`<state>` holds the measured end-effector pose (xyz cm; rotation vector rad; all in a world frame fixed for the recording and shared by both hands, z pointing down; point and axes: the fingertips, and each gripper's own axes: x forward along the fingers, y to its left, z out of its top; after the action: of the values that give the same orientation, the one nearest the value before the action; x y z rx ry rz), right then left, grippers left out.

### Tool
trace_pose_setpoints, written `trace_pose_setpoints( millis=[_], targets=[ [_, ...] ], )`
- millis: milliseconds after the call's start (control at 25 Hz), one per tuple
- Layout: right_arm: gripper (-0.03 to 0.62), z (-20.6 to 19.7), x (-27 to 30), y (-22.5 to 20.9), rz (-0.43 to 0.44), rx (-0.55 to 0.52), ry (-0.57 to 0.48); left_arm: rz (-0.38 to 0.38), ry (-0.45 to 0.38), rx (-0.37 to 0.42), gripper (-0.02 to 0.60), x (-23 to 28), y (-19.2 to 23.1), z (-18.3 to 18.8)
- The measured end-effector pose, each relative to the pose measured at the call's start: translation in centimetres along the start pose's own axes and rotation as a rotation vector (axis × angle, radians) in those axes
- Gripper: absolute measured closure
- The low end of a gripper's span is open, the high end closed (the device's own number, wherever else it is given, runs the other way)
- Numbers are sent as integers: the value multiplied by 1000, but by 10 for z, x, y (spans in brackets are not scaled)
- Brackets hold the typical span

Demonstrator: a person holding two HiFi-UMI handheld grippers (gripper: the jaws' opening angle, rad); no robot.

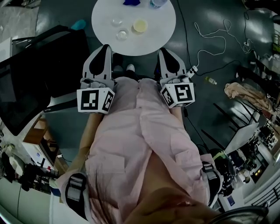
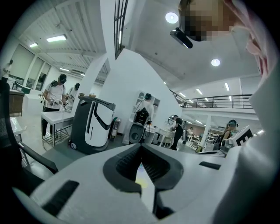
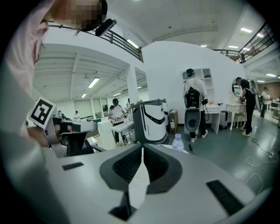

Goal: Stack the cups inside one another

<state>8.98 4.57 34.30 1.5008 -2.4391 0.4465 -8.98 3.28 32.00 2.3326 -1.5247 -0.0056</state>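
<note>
Left gripper view: left gripper [image 2: 141,149] has its jaws fully together, ribbed pads meeting at the tips, nothing between them. Right gripper view: right gripper [image 3: 142,151] is the same, jaws closed, empty. Head view: both grippers are held side by side in front of the person's pink shirt [image 1: 135,131], marker cubes toward the body, tips pointing at the near edge of the round white table [image 1: 164,24]. Neither touches anything on it.

Cups are all on the table, ahead of and between the two grippers:
- near clear cup [image 1: 122,34], closest to the left gripper's tip
- far clear cup [image 1: 117,21], just behind it
- yellow cup [image 1: 140,26], to their right

All three stand separate, none nested.

A water bottle [image 3: 177,142] stands at the far rim of the table, with a blue item [image 1: 131,2] beside it. A white cable [image 1: 210,39] trails over the dark floor at right. A white-and-black wheeled unit [image 3: 151,120] stands beyond the table, and people work at benches further back.
</note>
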Motion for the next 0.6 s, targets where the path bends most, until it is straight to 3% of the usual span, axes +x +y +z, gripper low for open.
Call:
trace_pose_setpoints(
  millis=[600],
  targets=[
    [562,14,47,7,-75,26,7,-56,19,-4,565,36,50,19]
  ],
)
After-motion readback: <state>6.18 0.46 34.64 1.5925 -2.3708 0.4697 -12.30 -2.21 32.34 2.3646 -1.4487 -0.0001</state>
